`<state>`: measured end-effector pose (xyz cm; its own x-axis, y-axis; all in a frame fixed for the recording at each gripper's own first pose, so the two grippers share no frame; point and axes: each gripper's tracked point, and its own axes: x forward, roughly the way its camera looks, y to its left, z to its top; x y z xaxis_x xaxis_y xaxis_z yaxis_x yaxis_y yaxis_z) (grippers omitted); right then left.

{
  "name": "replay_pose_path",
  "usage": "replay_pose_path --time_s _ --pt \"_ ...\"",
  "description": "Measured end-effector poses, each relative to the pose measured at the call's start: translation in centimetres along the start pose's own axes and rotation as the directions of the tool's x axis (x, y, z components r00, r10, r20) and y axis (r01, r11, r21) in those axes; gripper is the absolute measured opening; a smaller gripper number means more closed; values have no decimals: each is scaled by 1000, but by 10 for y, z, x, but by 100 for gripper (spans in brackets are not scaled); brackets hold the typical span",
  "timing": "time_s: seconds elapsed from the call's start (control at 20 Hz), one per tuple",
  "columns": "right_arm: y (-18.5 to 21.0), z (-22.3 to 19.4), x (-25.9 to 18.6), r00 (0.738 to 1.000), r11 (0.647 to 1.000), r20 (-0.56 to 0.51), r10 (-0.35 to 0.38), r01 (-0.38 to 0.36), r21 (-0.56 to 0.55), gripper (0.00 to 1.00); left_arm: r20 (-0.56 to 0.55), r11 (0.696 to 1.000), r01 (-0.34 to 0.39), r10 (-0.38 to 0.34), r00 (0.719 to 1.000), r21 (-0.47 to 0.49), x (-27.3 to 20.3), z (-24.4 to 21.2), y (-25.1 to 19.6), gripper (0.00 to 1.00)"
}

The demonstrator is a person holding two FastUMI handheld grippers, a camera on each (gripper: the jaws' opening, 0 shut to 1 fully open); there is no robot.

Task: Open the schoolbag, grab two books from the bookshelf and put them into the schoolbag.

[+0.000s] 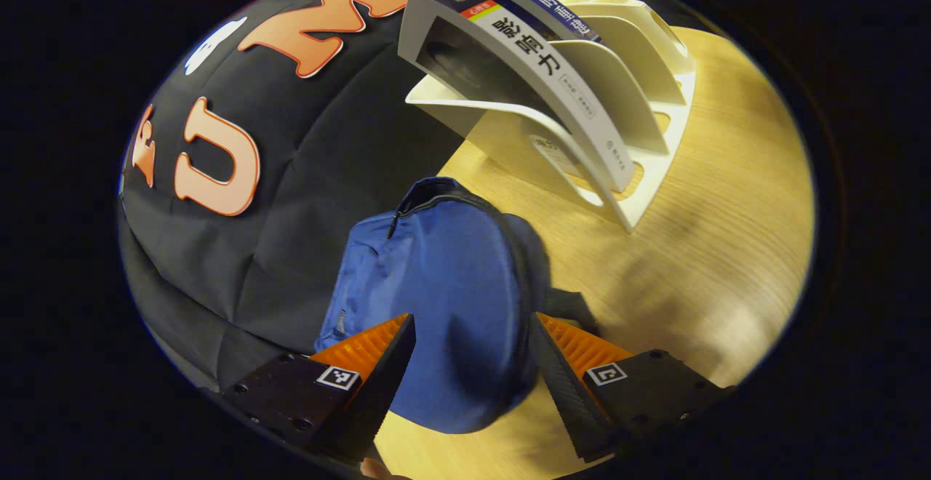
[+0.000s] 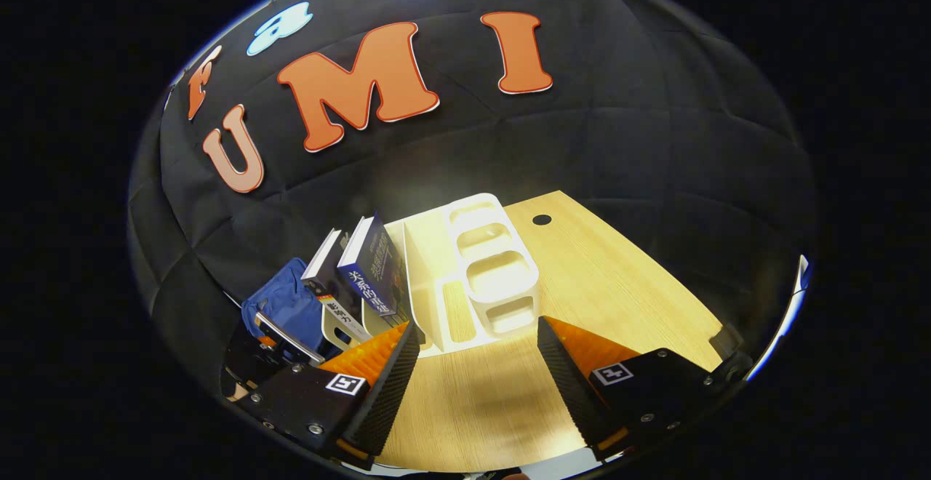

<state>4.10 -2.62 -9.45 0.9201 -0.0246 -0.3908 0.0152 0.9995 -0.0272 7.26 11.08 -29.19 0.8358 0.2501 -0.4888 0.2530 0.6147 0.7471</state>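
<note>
A blue schoolbag [image 1: 444, 298] stands on the wooden table against the booth wall, its zipper shut along the top edge. My left gripper [image 1: 471, 371] hangs open just in front of it, one finger on each side of the bag. Behind it, a white bookshelf [image 1: 625, 109] holds two leaning books: a grey-and-white one [image 1: 524, 80] and a blue-spined one [image 1: 542, 0]. In the right gripper view, my right gripper [image 2: 476, 371] is open above bare table, facing the bookshelf [image 2: 480, 276]. The two books [image 2: 364, 276] lean at its left end, with the schoolbag [image 2: 287, 309] beyond them.
The left gripper's body [image 2: 273, 353] shows at the lower left of the right gripper view, near the bag. A small dark hole [image 2: 542, 220] sits in the table [image 2: 618, 276] behind the shelf. The booth wall closes off the back.
</note>
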Motion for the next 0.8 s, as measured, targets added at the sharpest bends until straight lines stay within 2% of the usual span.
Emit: replay_pose_path --time_s 0.15,0.25,0.3,0.45,0.55,0.65,0.8 --pt "3 -8 3 999 1000 -30 18 -18 17 97 -34 1000 -7 7 999 5 -2 -12 11 97" --pt "7 -9 6 999 999 -35 33 -32 26 97 -35 999 12 -13 999 -42 -1 -15 10 97" --pt "9 -9 8 998 999 -38 40 -39 27 97 -46 998 17 -20 999 -60 0 -18 7 100" --pt "16 -6 9 998 998 -36 60 -59 21 97 -100 996 61 -68 993 -68 2 -27 -8 34" --pt "17 -1 7 997 998 -25 69 -69 11 97 -135 994 86 -95 986 -70 6 -34 -12 10" --pt "18 1 6 996 997 -23 82 -82 12 97 -103 980 146 -161 982 -138 6 -24 -13 4" --pt "22 3 6 993 993 -25 115 -114 32 97 -115 937 246 -280 953 -247 -5 -23 -7 2"
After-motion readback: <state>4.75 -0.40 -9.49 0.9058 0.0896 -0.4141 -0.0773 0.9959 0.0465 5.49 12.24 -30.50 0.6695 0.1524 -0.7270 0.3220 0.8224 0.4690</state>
